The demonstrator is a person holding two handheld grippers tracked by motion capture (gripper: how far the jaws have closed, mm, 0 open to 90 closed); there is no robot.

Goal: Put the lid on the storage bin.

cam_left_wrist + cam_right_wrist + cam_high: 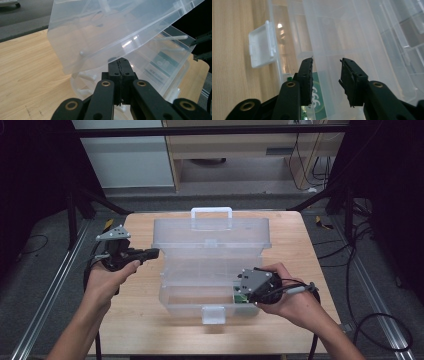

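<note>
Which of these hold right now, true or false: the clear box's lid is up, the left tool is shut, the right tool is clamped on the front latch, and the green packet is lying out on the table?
1. The clear plastic box has its lid raised. True.
2. The left tool has its jaws shut. True; nothing shows between them.
3. The right tool is clamped on the white latch. False: its jaws stand apart over the box's inside, with the latch off to one side.
4. The green packet lies on the wooden table. False: it sits inside the box, by the right tool.
</note>
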